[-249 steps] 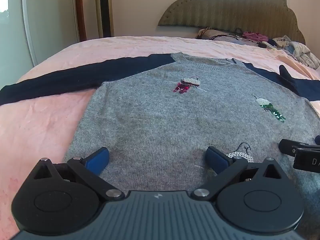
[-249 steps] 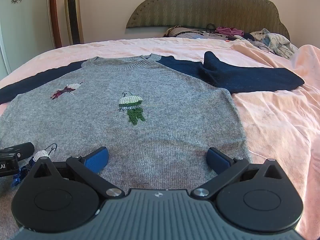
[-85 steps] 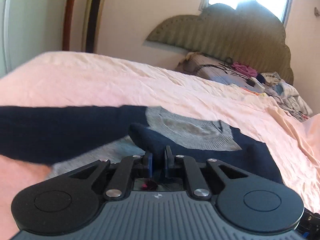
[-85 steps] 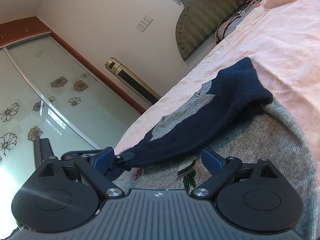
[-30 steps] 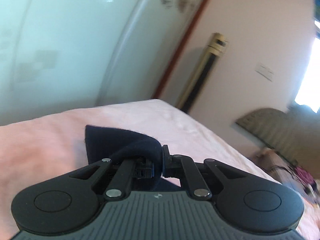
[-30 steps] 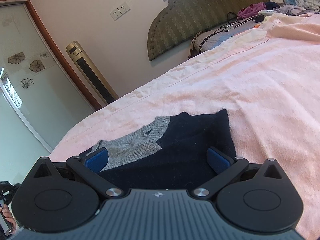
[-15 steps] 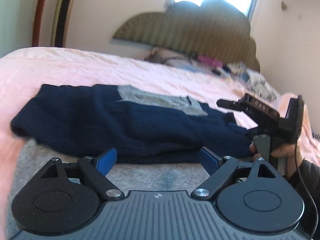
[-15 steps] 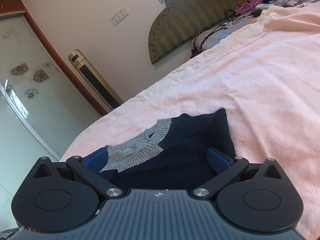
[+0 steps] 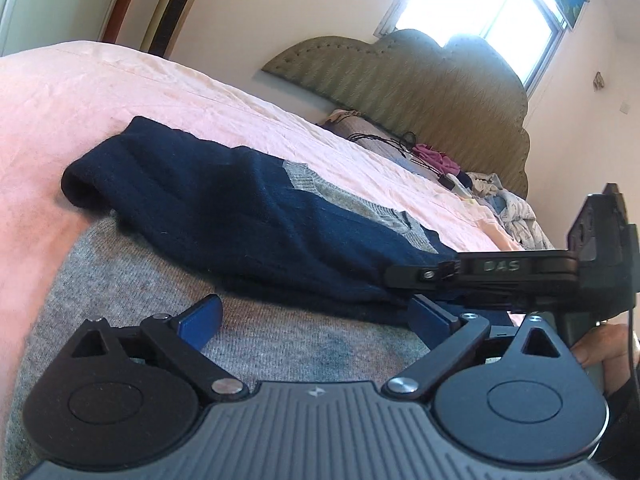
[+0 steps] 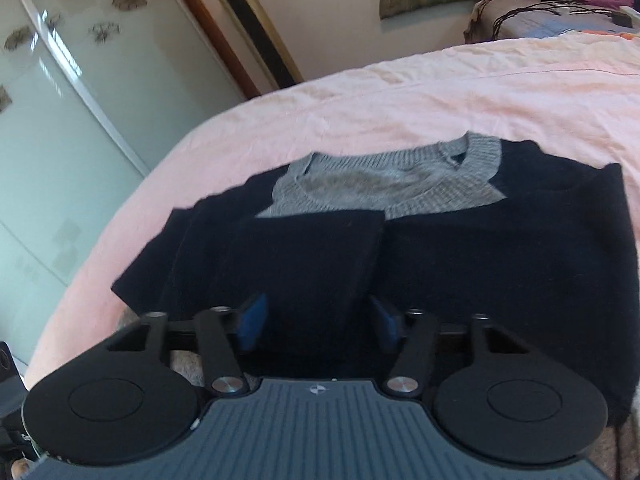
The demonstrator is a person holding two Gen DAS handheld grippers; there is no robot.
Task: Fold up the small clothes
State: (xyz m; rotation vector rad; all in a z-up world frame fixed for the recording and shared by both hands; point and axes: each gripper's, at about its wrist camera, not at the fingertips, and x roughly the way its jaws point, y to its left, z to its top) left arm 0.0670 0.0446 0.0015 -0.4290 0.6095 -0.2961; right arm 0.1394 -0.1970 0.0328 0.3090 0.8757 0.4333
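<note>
A grey sweater (image 9: pixel 168 288) with navy sleeves (image 9: pixel 224 208) lies on the pink bed. Both sleeves are folded across its chest, below the grey collar (image 10: pixel 384 184). My left gripper (image 9: pixel 316 316) is open and empty, low over the grey body near the hem. My right gripper (image 10: pixel 316 320) is open and partly narrowed, with the navy sleeve fabric (image 10: pixel 312 264) between its blue pads, not pinched. The right gripper also shows in the left wrist view (image 9: pixel 520 272), at the sweater's right side.
The pink sheet (image 10: pixel 400 92) surrounds the sweater. A padded headboard (image 9: pixel 400 80) and a pile of clothes and cables (image 9: pixel 480 184) lie at the bed's head. Glass wardrobe doors (image 10: pixel 72 92) and a tower fan (image 10: pixel 256 32) stand to the left.
My left gripper has let go of the left sleeve, which now lies folded across the chest, and has dropped lower. My right gripper has swung over the folded sleeves and narrowed its jaws.
</note>
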